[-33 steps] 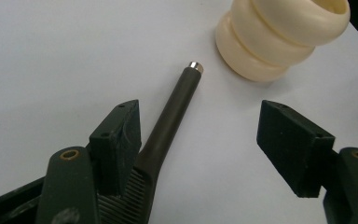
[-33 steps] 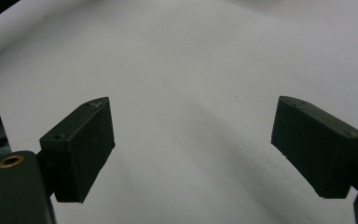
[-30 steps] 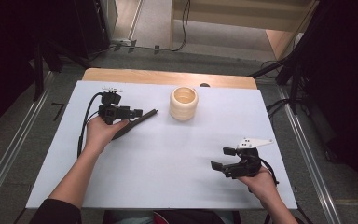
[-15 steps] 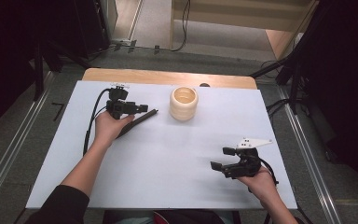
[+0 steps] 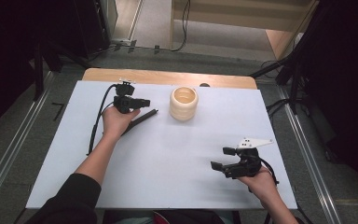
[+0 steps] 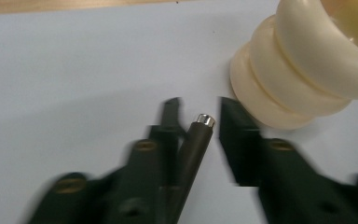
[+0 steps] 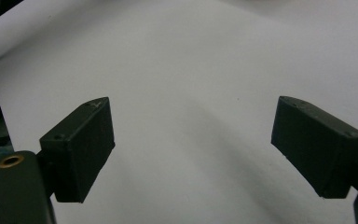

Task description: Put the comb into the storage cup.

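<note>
High view: left gripper [image 5: 145, 102] at about ten o'clock on the white tabletop [image 5: 168, 163], over the slim dark rod-shaped pen with a silvery tip [image 5: 142, 119], which lies flat just left of the cream ribbed ring-stacked plastic cup [image 5: 184, 103]. Right gripper [image 5: 220, 158] near five o'clock, well apart from both.

Left gripper view: fingers [image 6: 170, 114] just been closing, pen between them, its tip toward one o'clock. One finger seemingly against the barrel, the other with a visible gap, so no firm pinch yet. Cup at two o'clock, close beyond the finger tips.

Right gripper view: fingers [image 7: 81, 140] spread wide over bare tabletop, nothing between.

Judgement: pick-up only begun. Left to do: finish the squeeze, lift the pen, probably drop it into the cup.
</note>
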A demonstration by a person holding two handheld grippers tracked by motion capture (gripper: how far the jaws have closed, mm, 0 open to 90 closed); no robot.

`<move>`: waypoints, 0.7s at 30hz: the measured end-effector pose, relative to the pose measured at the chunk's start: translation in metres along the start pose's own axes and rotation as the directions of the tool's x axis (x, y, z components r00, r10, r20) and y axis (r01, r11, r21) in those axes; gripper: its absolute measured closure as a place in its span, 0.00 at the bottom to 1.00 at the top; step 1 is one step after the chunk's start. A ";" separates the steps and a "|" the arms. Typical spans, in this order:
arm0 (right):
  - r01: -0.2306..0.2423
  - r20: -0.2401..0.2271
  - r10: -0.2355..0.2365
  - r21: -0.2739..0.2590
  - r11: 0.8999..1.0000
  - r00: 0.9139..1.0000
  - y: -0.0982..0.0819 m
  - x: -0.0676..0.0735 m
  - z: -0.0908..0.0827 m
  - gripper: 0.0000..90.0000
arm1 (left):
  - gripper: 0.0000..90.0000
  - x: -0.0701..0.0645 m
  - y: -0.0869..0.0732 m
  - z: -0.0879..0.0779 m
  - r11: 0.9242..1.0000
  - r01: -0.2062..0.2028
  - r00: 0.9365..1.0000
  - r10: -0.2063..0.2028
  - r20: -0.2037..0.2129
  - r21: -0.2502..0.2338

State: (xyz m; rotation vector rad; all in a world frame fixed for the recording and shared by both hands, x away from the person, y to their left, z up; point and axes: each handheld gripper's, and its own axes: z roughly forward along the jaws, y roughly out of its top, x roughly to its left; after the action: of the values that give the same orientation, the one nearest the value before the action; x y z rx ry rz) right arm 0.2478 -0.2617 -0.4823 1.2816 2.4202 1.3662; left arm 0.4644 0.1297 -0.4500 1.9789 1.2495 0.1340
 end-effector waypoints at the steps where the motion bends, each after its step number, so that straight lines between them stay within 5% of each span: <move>1: 0.001 0.001 -0.001 0.000 1.000 1.000 0.000 0.000 0.000 0.13 | 0.94 -0.001 -0.001 0.001 1.000 -0.023 1.000 0.023 -0.006 -0.006; 3: -0.001 0.003 0.001 0.001 1.000 1.000 0.000 0.000 0.000 0.13 | 1.00 -0.004 -0.002 0.008 0.999 -0.052 0.999 0.052 -0.012 0.009; 7: -0.001 0.001 0.001 0.000 1.000 1.000 0.000 0.000 -0.001 0.13 | 1.00 -0.004 -0.005 0.026 0.997 -0.035 0.999 0.036 -0.020 0.063; 21: 0.000 0.010 0.000 -0.009 1.000 1.000 0.000 -0.001 -0.002 0.13 | 1.00 -0.002 -0.015 0.041 0.996 0.008 1.000 -0.006 -0.023 0.087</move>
State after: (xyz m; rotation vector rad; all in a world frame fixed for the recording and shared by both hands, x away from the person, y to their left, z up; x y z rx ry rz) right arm 0.2479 -0.2641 -0.4813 1.2834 2.4051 1.3657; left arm 0.4716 0.1092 -0.4875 2.0522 1.2968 0.1005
